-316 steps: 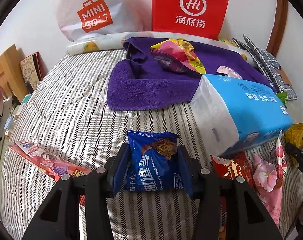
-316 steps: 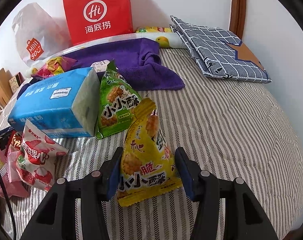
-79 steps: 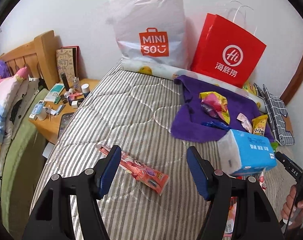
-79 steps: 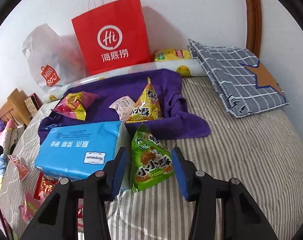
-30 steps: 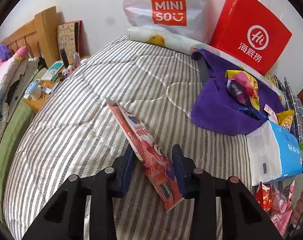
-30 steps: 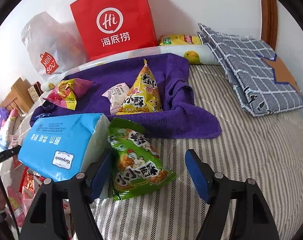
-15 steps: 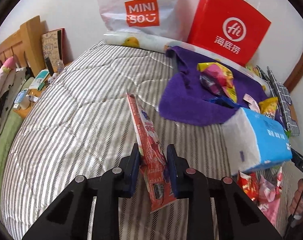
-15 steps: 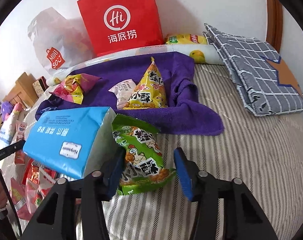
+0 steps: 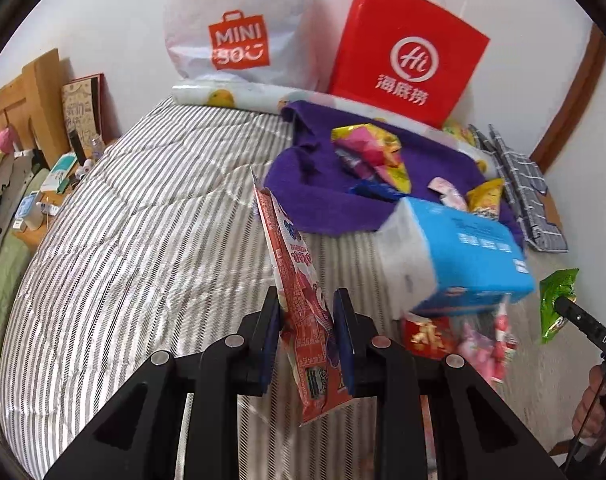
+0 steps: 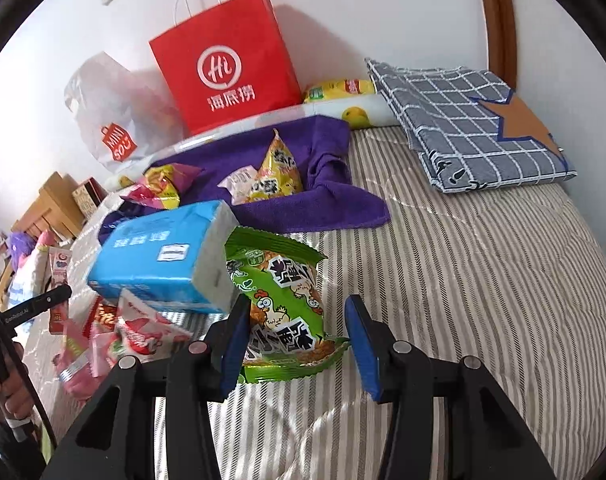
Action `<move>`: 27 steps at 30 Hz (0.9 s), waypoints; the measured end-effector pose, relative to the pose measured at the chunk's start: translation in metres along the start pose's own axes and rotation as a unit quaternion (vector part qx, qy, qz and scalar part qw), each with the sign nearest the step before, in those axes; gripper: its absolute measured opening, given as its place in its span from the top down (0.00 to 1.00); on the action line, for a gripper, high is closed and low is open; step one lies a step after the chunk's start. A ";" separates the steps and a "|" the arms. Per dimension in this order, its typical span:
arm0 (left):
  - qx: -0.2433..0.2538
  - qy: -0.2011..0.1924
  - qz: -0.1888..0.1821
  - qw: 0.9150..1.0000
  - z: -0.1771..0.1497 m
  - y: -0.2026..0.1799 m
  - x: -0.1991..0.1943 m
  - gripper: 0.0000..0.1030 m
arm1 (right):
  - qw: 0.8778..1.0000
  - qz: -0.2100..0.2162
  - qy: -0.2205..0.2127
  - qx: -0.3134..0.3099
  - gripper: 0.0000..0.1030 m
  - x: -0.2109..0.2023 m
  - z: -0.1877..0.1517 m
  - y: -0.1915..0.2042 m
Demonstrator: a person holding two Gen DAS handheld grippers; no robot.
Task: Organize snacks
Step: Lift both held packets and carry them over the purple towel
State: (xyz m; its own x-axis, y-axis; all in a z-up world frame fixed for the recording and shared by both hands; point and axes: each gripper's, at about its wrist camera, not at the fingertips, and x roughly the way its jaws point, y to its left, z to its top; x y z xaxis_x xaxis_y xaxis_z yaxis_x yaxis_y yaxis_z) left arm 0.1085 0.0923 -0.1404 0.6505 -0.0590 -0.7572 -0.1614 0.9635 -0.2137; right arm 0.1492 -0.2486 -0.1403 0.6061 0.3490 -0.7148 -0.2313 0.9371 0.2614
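We held two snacks at once. Nearest us, the left gripper [image 9: 306,334] had its fingers clenched on a long red snack packet [image 9: 299,300], which stood on edge between them, its far end rising above the striped bed [image 9: 143,220]. The right gripper [image 10: 297,338] had a green snack bag [image 10: 281,300] between its fingers; the left finger pressed its edge, but a gap showed at the right finger, so we could not tell whether the grasp was firm. Both grippers pointed steeply down and forward.

Just beyond the right fingers, to their left, lay a blue tissue pack [image 10: 163,256], with several pink and red packets [image 10: 115,340] loose beside it. Farther ahead, the purple towel [image 10: 303,204] already held a yellow triangular bag [image 10: 277,178], a pale pink packet [image 10: 239,180] and a pink-and-yellow bag [image 10: 163,184].

We judged the sorting partly done: some snacks gathered on the towel, two in hand, several unsorted.
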 end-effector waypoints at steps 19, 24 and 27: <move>0.036 -0.028 -0.034 0.998 0.021 -0.058 -0.030 0.75 | 0.999 0.006 -0.048 -0.014 0.56 -0.037 0.027 0.038; 0.039 -0.031 -0.053 0.997 0.033 -0.067 -0.030 0.75 | 0.998 0.016 -0.050 -0.021 0.56 -0.035 0.037 0.050; 0.044 -0.035 -0.057 0.997 0.041 -0.073 -0.029 0.75 | 0.998 0.023 -0.051 -0.024 0.56 -0.032 0.042 0.058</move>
State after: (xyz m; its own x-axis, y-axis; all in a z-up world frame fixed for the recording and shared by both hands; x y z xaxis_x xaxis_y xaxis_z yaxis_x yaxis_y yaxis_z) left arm 0.1316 0.0349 -0.0773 0.7120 -0.1533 -0.6853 -0.0200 0.9711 -0.2380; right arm 0.1487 -0.2048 -0.0750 0.6672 0.3937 -0.6323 -0.2961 0.9191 0.2598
